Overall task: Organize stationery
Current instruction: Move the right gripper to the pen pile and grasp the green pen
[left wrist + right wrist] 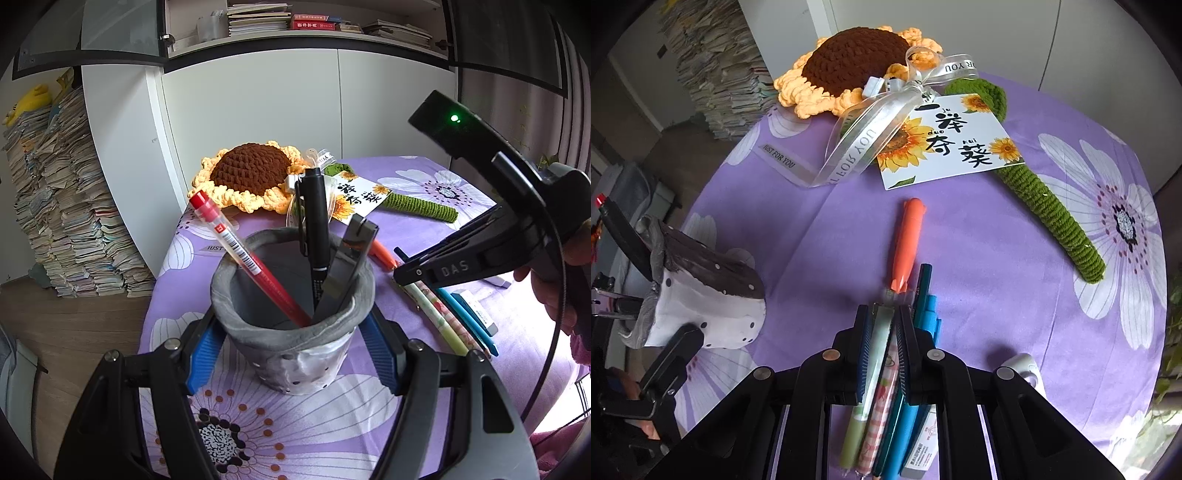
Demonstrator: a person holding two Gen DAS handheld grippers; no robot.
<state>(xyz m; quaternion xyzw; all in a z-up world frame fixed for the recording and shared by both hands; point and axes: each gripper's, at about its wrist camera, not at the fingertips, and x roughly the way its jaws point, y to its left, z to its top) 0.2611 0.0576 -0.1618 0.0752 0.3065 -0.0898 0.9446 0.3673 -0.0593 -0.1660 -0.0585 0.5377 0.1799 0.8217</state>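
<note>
My left gripper [291,350] is shut on the grey fabric pen pot [295,314], its blue pads against both sides. The pot holds a red pen [243,254], a black marker [314,221] and a dark clip-like tool [347,258]. The pot also shows at the left of the right wrist view [709,306]. My right gripper [882,317] is closed around a pale green pen [875,350] and a pink checked pen [882,398] lying on the cloth. Beside them lie blue pens [923,314], an orange pen [907,243] and an eraser [919,454].
A purple flowered cloth [997,258] covers the table. A crocheted sunflower [849,62] with green stem [1052,210], ribbon and a printed card [949,140] lies at the back. A small white object [1027,365] sits at the right. White cupboards and stacked books stand behind.
</note>
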